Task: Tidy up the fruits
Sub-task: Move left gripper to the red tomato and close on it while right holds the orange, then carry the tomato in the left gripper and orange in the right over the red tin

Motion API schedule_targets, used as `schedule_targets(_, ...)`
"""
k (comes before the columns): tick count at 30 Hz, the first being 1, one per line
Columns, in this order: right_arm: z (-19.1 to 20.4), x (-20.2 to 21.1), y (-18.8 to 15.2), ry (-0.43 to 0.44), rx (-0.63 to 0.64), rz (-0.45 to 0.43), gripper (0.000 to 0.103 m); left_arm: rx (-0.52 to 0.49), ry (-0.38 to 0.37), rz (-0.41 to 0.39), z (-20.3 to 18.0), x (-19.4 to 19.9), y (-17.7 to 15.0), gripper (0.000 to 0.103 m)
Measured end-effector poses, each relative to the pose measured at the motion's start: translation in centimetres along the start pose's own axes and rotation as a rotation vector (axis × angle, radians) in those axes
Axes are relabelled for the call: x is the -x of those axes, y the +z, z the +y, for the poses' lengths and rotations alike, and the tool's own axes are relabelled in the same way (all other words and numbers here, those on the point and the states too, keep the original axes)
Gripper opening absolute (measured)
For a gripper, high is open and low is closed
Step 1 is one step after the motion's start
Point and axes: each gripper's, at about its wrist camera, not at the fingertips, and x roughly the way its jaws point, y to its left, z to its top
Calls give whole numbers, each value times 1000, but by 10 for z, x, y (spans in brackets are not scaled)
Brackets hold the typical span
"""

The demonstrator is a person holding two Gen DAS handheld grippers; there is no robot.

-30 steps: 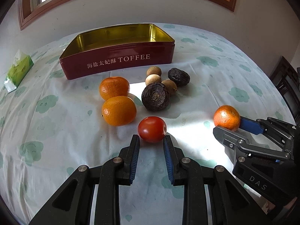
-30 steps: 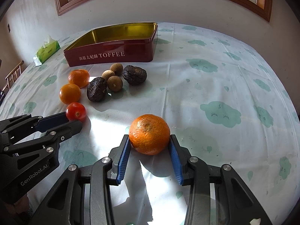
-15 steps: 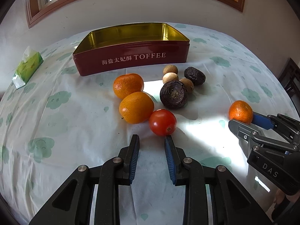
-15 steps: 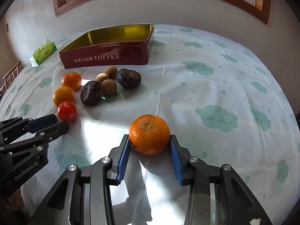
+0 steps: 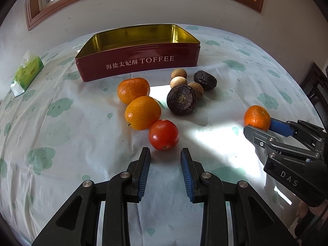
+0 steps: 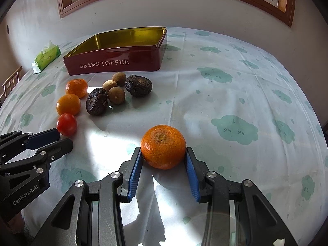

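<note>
- Two things could spoil this moment, I judge, and the bigger lies with the right gripper (image 6: 163,153): its blue pads are pressed on the lone mandarin (image 6: 163,146), well apart from the other fruit. The grip sits low on a round skin, so a quick lift could let it roll out onto the table (image 6: 235,86).
- The lesser risk is the left gripper (image 5: 165,153). It is open and holds nothing, its jaws have just been opening, and the tomato (image 5: 163,134) lies just beyond the tips, not between them. If the gap is too narrow, a push forward might knock the tomato into the nearest orange (image 5: 142,112), which it seems to touch.
- The toffee tin (image 5: 139,61), red outside and gold inside, stands empty at the far side; I take it as the likely place for the fruit.
- Between tin and grippers lie a second orange (image 5: 133,90), two dark wrinkled fruits (image 5: 182,99) and three small brown round ones (image 5: 178,74), closely bunched.
- The table wears a pale cloth printed with green clouds, with a bright patch of sun between the two tools.
- A green tissue pack (image 5: 26,72) lies at the far left edge.
- Behind are a white wall, a wood-framed window and dark chair backs at the sides.
</note>
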Motion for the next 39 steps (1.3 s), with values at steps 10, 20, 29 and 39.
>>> schedule_targets(10,-8,1,-1,-9,-7,-4,38,7,28,-11,-5,-6,6,41)
schedule_targets(20,-9,1,-2,-8,-9,-7,38,11,44,-31,-1,-9,9,32)
schedule_targets(29,-9,1,-2,-8,-8,-6,38,8,46,-31,-1,-8,9,31)
schedule_targets(39,-10,1,-2,-11,-8,-7,38,-16,67,-30,-3,-4,3,31)
